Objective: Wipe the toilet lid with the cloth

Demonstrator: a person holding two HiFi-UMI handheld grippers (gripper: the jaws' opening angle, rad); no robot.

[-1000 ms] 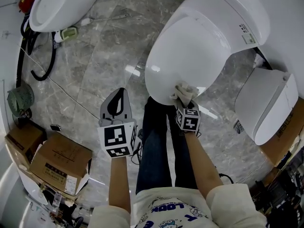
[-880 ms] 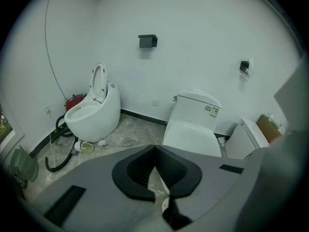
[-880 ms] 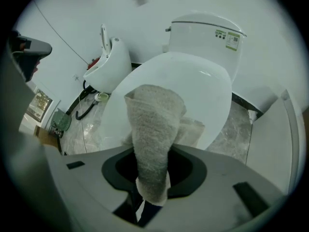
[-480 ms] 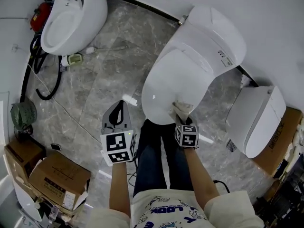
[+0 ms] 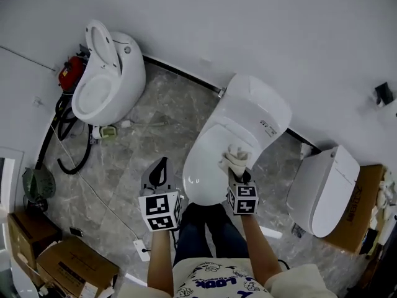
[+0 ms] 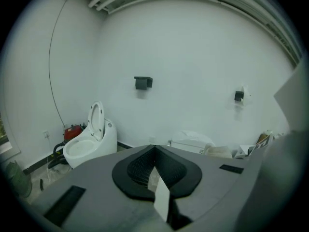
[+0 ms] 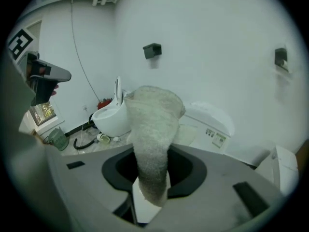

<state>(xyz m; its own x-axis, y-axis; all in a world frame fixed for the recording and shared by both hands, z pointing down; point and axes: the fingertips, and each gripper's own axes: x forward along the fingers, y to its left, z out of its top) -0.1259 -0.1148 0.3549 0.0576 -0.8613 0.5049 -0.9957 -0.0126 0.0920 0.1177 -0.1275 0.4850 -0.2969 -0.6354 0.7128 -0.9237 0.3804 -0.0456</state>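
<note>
Right gripper (image 5: pixel 239 174) out front, fingers clamped tight on the near end of the pale, fluffy cloth (image 5: pixel 236 156). It's gripped at one end, I'd say, so the free length can sweep the surface. The cloth sits over the right half of the white oval toilet lid (image 5: pixel 208 160); whether it's pressing down, I can't tell. Its long axis runs in line with the fingers, free end pointing away towards the wall. Left gripper (image 5: pixel 161 166) hangs over the grey marbled floor (image 5: pixel 124 141) beside the toilet, fingers closed on nothing, likely parked clear of the wiping.
</note>
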